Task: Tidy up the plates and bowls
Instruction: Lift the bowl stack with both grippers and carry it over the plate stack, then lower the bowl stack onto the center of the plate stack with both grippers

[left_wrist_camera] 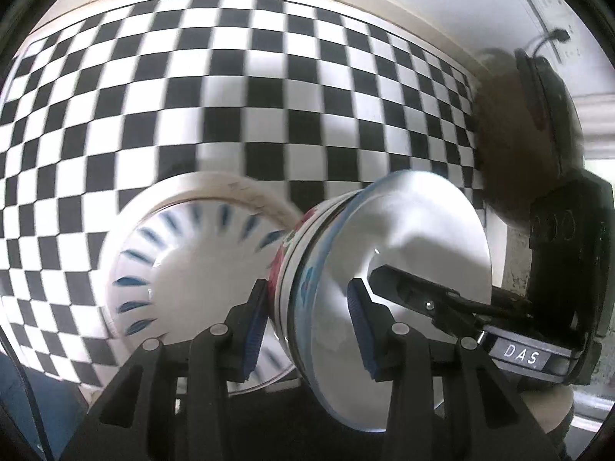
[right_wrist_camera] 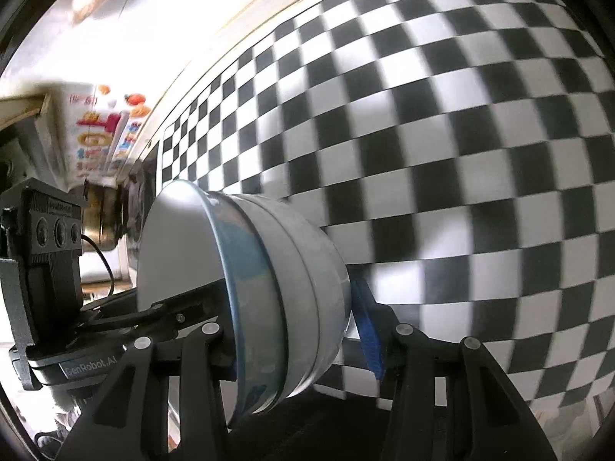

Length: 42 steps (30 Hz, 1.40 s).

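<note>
both grippers (left_wrist_camera: 307, 326) (right_wrist_camera: 303, 342) clamp tilted bowl stack (left_wrist_camera: 346, 276) over checkered cloth (left_wrist_camera: 230, 96); blue-streaked bowl (left_wrist_camera: 180, 265) just left

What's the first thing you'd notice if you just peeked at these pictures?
The black-and-white checkered cloth fills the whole background. In front of it, the left gripper and the right gripper both pinch a stack of bowls held on its side, one from each side of the rim. Behind it sits a white bowl with blue dashes.
</note>
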### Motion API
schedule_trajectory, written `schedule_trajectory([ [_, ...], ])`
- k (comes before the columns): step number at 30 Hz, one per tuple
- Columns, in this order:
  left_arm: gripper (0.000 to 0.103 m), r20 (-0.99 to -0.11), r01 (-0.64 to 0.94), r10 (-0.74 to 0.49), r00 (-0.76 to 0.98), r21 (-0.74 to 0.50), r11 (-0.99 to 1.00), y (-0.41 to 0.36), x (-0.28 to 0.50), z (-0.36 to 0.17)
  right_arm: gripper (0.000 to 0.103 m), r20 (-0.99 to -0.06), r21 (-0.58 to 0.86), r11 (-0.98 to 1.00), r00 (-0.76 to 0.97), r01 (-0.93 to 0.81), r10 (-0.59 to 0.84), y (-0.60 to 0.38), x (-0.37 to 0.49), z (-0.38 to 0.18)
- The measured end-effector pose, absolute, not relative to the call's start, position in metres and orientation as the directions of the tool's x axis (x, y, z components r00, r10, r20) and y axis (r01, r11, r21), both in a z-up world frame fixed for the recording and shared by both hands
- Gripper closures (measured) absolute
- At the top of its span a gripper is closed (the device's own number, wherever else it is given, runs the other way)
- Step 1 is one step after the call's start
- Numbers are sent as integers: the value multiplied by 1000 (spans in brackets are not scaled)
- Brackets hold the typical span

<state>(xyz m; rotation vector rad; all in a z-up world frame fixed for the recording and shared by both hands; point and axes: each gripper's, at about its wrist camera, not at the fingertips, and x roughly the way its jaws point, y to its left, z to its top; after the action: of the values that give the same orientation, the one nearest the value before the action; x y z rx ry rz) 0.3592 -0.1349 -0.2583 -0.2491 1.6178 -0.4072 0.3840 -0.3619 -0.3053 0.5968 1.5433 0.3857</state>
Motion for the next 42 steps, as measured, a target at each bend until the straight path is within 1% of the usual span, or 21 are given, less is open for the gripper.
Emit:
schedule_trajectory([
  [7, 66, -918, -27, -390, -66, -389, 921, -82, 351, -273, 54, -811, 579, 812, -54, 73, 583, -304, 384, -321],
  [15, 66, -923, -75, -379, -61, -375, 924, -55, 345, -289, 54, -825, 555, 831, -100, 36, 556, -260, 379, -344],
  [20, 66, -923, -74, -382, -50, -378, 923, -50, 345, -291, 54, -842, 531, 847, -103, 14, 529, -253, 381, -349],
  [28, 66, -923, -69, -384, -16, -382, 922, -49, 350, -288, 54, -843, 532, 847, -90, 13, 531, -257, 382, -345],
  [35, 66, -917, -107, -399, -30, -394, 913, -44, 340, -297, 56, -842, 533, 846, -88, 17, 533, -261, 381, -342],
  [42, 66, -913, -114, -408, -31, -402, 909, -46, 335, -300, 56, -860, 505, 863, -78, -5, 504, -261, 381, -337],
])
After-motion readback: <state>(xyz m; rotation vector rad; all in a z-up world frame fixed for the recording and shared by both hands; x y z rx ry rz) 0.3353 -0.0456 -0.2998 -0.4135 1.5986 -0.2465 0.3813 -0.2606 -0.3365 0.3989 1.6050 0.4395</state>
